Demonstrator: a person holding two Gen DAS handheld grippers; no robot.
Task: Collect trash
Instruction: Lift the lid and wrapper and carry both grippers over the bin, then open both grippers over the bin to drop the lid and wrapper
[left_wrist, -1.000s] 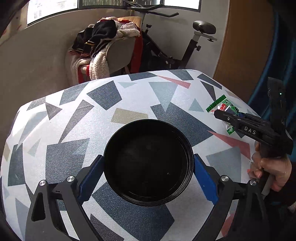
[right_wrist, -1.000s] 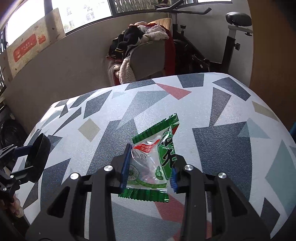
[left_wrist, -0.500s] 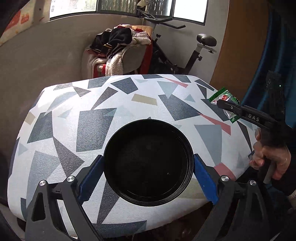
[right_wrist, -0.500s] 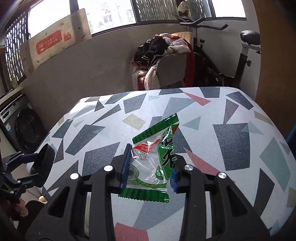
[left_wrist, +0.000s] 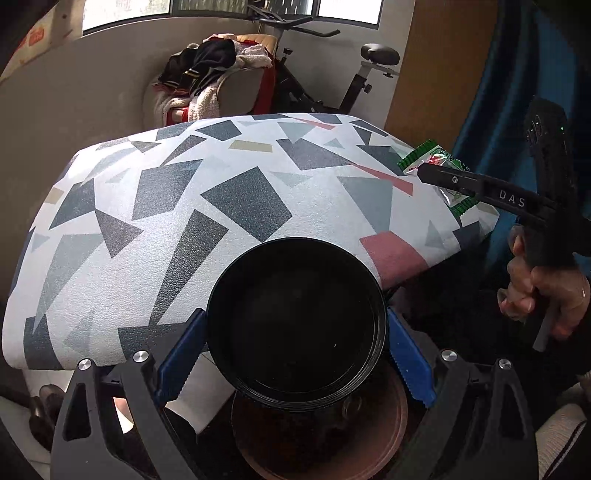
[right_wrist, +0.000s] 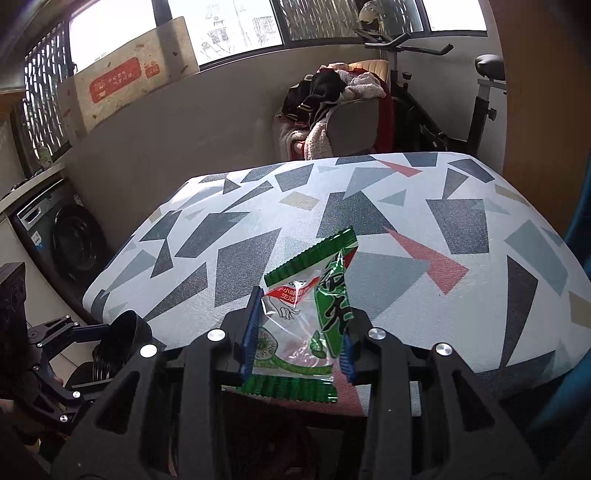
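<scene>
My right gripper is shut on a green and clear snack wrapper, held above the near edge of the patterned table. The wrapper and right gripper also show at the right of the left wrist view. My left gripper is shut on a round black container, held off the table's front edge, over a brown round bin below. The left gripper with the container shows at the lower left of the right wrist view.
A chair piled with clothes and an exercise bike stand behind the table. A washing machine is at the left. A blue curtain hangs at the right.
Both grippers have pulled back from over the table to beyond its front edge, each still holding its item. The brown bin has come into view under the black container.
</scene>
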